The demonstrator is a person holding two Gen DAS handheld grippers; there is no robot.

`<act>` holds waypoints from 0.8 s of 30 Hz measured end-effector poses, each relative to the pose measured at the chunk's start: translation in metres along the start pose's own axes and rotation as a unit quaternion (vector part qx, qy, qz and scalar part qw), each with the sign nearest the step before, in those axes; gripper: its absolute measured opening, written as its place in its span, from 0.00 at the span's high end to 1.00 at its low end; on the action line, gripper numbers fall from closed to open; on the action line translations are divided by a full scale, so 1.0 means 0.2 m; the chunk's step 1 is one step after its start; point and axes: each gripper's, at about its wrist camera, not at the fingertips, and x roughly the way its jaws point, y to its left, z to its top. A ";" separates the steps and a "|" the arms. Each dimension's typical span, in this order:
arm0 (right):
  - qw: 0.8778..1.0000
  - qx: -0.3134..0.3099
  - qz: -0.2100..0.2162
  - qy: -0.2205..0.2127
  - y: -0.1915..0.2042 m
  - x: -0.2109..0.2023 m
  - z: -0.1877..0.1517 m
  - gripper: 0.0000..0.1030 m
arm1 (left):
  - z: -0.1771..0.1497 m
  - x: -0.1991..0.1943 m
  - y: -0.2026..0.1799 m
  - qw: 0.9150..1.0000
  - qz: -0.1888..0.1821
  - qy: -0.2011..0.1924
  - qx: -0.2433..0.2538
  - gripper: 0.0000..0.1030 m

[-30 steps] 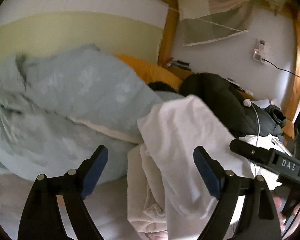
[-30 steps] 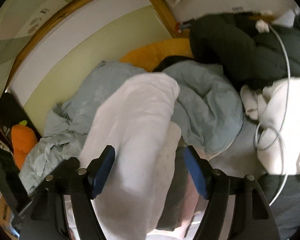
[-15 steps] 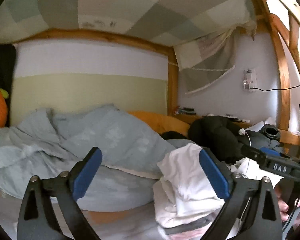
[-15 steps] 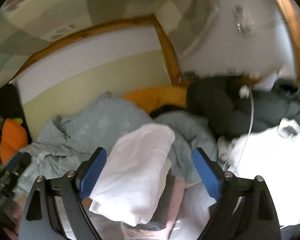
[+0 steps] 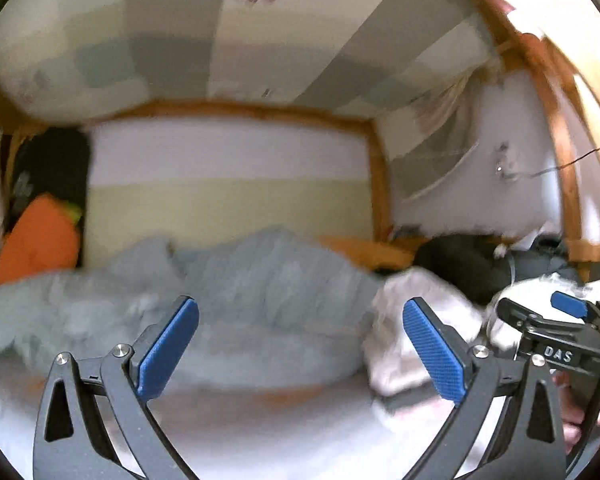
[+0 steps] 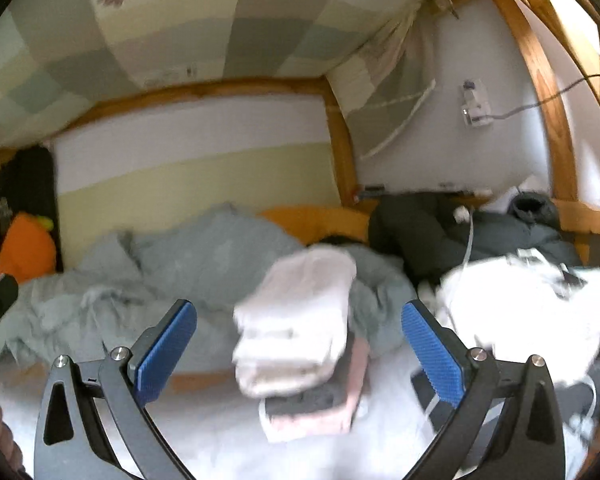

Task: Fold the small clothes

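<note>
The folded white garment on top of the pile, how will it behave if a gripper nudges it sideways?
The folded white garment looks soft, so it would probably crumple rather than slide whole. It overhangs the folded clothes beneath, so it may topple or unfold.

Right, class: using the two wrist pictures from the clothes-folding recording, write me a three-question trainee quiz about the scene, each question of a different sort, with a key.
1. True or false: the right gripper is clamped on the white folded garment.
2. Multiple choice: in the right wrist view the white folded garment rests on A) the orange cushion, B) a stack of folded clothes, C) the dark jacket.
3. Fill in: behind the stack lies a crumpled light ____ duvet.

Key: 1 false, both the right gripper and the left gripper are open and hold nothing; 2 B; 3 blue.
</note>
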 end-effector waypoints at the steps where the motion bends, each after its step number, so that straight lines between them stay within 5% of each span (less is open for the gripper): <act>1: 1.000 0.000 0.000 0.005 0.03 -0.03 -0.07 0.00 | -0.07 -0.04 0.04 1.000 0.009 0.010 -0.017 0.01; 7: 0.996 0.062 0.024 0.054 0.04 -0.18 -0.49 0.00 | -0.43 -0.20 0.15 0.998 0.016 0.058 -0.027 0.01; 14: 0.997 0.008 -0.040 0.065 0.15 -0.20 -0.79 0.00 | -0.68 -0.18 0.21 0.995 0.042 0.086 -0.038 0.01; 24: 0.995 -0.023 -0.061 0.076 0.21 -0.14 -0.89 0.00 | -0.78 -0.17 0.20 0.994 0.049 0.085 -0.039 0.01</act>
